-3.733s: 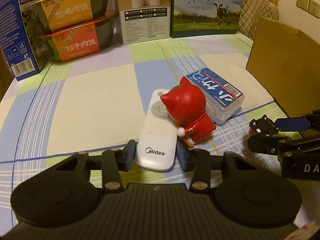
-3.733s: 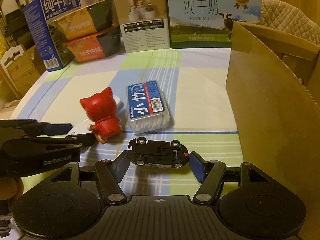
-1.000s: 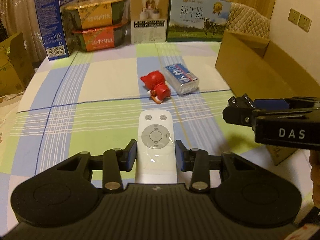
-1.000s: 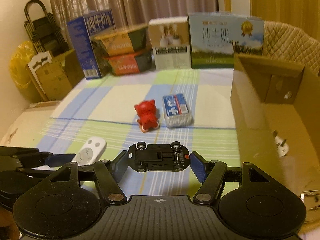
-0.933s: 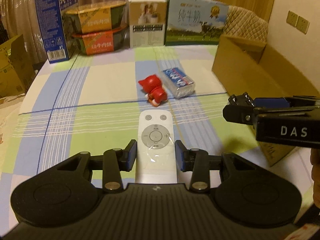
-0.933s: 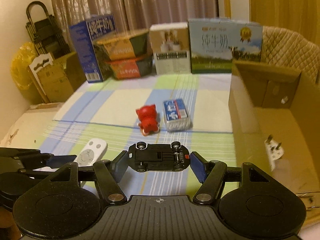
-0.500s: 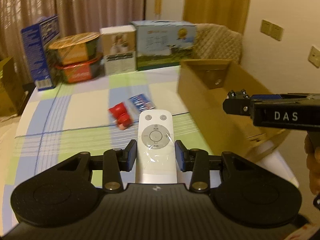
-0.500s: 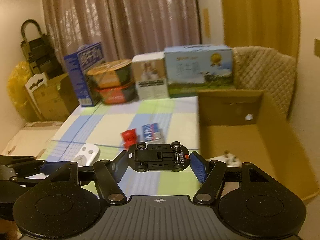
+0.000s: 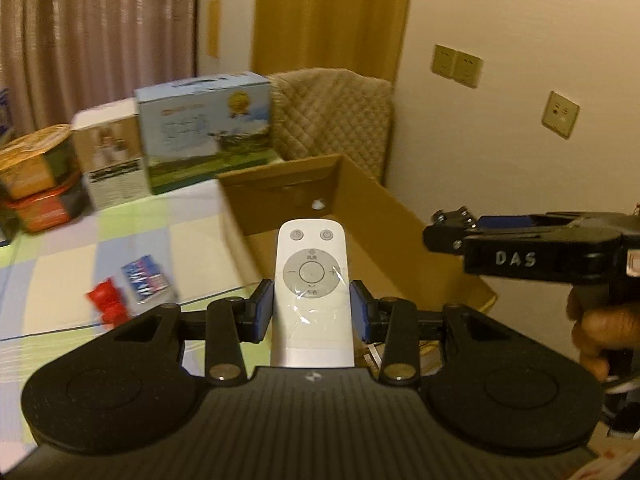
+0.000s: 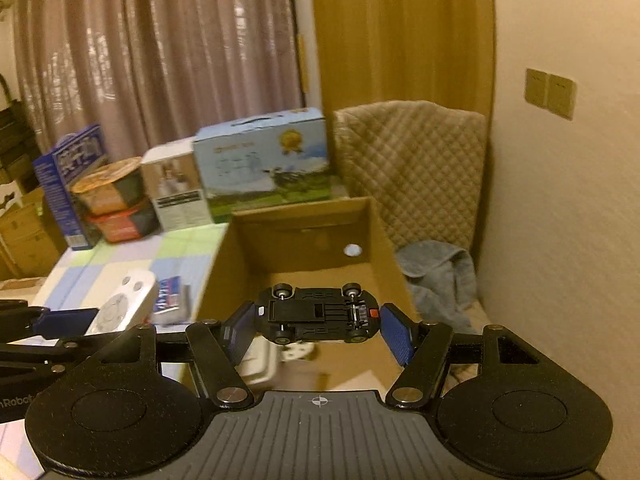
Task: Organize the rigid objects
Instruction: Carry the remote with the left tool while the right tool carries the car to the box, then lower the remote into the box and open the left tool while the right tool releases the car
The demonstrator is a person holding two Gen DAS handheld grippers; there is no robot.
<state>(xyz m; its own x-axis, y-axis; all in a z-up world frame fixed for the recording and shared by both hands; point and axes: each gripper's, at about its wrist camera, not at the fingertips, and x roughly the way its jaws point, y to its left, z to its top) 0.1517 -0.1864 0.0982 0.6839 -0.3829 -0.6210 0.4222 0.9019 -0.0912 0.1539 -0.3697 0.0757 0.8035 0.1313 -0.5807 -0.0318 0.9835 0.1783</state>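
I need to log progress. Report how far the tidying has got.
Done: a few small items already lie in the cardboard box, too blurred to name. In hand: the left tool grips the white remote, and the right tool grips the toy car upside down; both are held up by the open box, not yet released. Left: the red figure and the blue packet sit on the table.

Home: curtains [image 10: 160,60], quilted chair [image 10: 416,168], checked tablecloth [image 9: 132,240].
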